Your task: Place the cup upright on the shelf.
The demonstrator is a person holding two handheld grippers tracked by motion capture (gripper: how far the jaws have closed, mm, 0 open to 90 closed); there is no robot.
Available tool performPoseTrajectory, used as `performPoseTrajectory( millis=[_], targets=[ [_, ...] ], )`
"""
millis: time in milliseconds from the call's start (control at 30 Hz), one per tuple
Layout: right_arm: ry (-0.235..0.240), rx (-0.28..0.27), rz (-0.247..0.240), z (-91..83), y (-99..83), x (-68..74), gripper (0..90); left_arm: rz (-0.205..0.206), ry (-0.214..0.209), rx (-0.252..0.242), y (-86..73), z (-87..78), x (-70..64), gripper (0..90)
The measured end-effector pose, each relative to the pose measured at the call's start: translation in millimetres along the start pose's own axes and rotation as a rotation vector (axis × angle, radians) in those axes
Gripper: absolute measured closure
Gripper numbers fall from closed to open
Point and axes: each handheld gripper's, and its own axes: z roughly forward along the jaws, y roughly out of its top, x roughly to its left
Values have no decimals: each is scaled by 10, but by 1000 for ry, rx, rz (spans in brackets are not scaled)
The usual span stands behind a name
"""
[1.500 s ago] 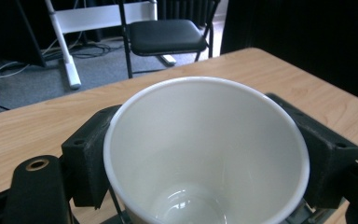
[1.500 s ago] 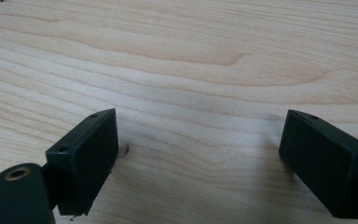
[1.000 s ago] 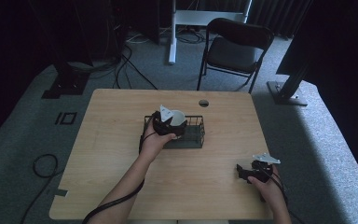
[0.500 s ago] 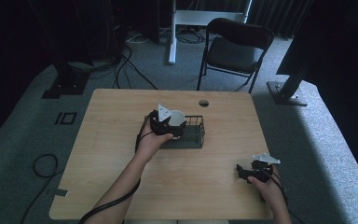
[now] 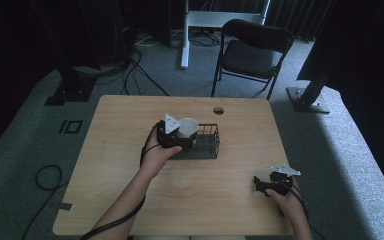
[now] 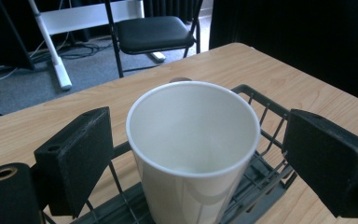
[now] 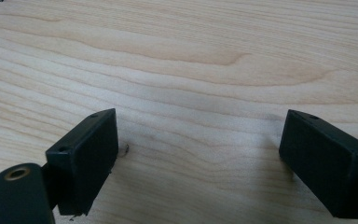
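Observation:
A white paper cup (image 5: 187,127) (image 6: 193,140) stands upright in the left end of a dark wire basket (image 5: 207,145) (image 6: 261,100) near the middle of the wooden table (image 5: 120,150). My left gripper (image 5: 182,136) (image 6: 200,144) is at the basket's left end, open, with one jaw on each side of the cup and a small gap on both sides. Over bare wood near the table's front right, my right gripper (image 5: 258,183) (image 7: 200,140) is open with nothing between its jaws.
A round cable hole (image 5: 218,110) lies in the table behind the basket. A black folding chair (image 5: 250,50) stands beyond the far edge, with a white stand leg (image 5: 184,35) and cables on the floor to its left.
My left hand and gripper have shifted slightly forward at the basket's left end. The cup, the basket and my right gripper have stayed put.

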Motion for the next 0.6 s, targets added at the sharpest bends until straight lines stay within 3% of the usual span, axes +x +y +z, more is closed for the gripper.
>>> performPoseTrajectory(
  millis=[400, 600],
  targets=[
    [0, 0, 0, 0, 0, 0, 112, 37, 4, -10, -36, -236, 44, 96],
    [0, 0, 0, 0, 0, 0, 112, 26, 6, -21, -81, -366, 97, 95]
  ],
)
